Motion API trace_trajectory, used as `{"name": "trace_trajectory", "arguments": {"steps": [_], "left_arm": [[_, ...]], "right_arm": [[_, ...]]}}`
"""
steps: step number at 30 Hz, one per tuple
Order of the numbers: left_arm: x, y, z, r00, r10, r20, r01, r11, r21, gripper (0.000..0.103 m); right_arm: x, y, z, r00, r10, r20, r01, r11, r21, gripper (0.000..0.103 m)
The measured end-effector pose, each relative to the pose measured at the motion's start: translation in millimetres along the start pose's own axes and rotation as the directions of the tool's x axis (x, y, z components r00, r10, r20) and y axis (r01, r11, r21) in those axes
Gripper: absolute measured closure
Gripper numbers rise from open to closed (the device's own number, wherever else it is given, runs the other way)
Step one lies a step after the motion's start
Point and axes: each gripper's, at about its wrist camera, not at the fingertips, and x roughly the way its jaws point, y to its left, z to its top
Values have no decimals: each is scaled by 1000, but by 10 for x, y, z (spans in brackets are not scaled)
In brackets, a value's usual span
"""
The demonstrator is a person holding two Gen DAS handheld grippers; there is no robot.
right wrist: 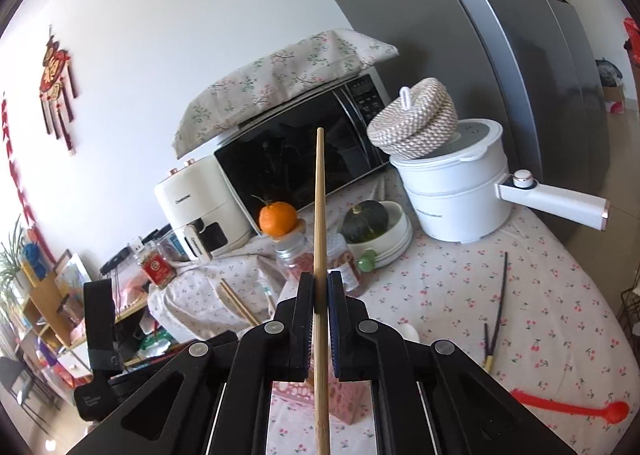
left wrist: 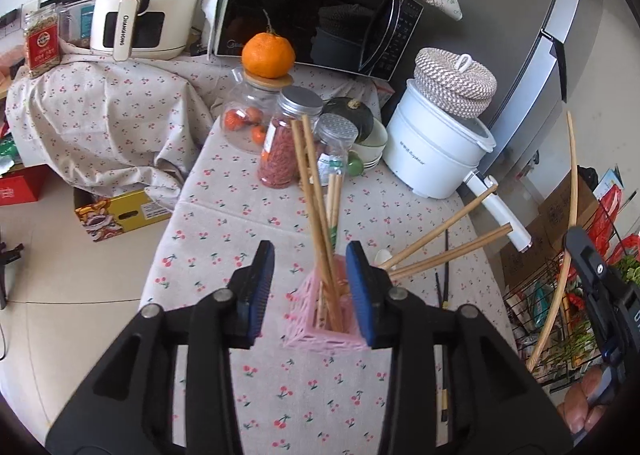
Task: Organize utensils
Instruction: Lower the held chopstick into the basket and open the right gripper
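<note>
Left gripper [left wrist: 310,291] parted around pink holder [left wrist: 326,319], holder not pressed. Several chopsticks [left wrist: 316,207] already stood in holder. One chopstick [right wrist: 320,255] clamped in right gripper [right wrist: 320,307], above holder. Left on tablecloth [right wrist: 540,295]: dark chopsticks [right wrist: 498,307], red spoon [right wrist: 576,409], two chopsticks [left wrist: 448,249] beside holder.

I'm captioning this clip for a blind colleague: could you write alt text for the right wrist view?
The right tool is shut on a long pale wooden chopstick pointing up and away, above a table with a cherry-print cloth. Behind stand a white electric pot topped by a woven lidded basket, a black microwave, and an orange on a jar.
</note>
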Motion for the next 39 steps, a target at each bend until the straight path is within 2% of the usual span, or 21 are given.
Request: {"name": "trace_trajectory", "arguments": {"steps": [1, 2, 6, 9, 13, 17, 23, 29, 32, 34, 36, 38, 39], "left_arm": [[-64, 41, -18, 1000, 17, -12, -17, 1000, 8, 47], [-126, 86, -44, 999, 30, -22, -30, 999, 13, 43], [-277, 289, -143, 998, 18, -66, -19, 1000, -3, 42], [-354, 382, -200, 997, 19, -76, -18, 1000, 16, 42], [-422, 496, -248, 996, 8, -88, -8, 1000, 7, 42], [-473, 587, -247, 996, 4, -84, -5, 1000, -10, 42], [-464, 618, -247, 996, -9, -90, 6, 1000, -31, 42], [-441, 559, -236, 995, -19, -93, 17, 1000, -23, 42], [-412, 558, -236, 995, -21, -99, 19, 1000, -25, 41], [-399, 562, -237, 995, -10, -98, 8, 1000, -21, 39], [-391, 576, -242, 995, -3, -101, 0, 1000, -26, 38], [-393, 587, -248, 995, -3, -104, 0, 999, -32, 36], [-397, 584, -254, 995, -2, -105, -1, 1000, -31, 35]], "right_arm": [[45, 86, -8, 1000, 11, 14, -11, 1000, -7, 96], [96, 168, -22, 999, 20, 29, -20, 1000, -13, 96], [349, 444, -99, 997, 32, 72, -27, 997, -73, 96], [500, 585, -181, 990, 8, 144, 15, 988, -156, 96], [703, 640, -331, 975, -46, 219, 92, 974, -205, 96], [887, 720, -508, 951, -104, 290, 189, 941, -282, 96], [1090, 746, -764, 937, -141, 319, 256, 900, -353, 96], [1092, 710, -1000, 946, -149, 288, 256, 890, -378, 95], [1007, 703, -1046, 952, -143, 270, 241, 896, -374, 79], [910, 705, -1021, 954, -134, 267, 230, 901, -367, 64], [794, 708, -959, 956, -130, 265, 222, 908, -356, 61], [681, 709, -869, 957, -134, 257, 220, 914, -342, 54], [621, 703, -817, 957, -140, 255, 221, 919, -328, 45]]}}
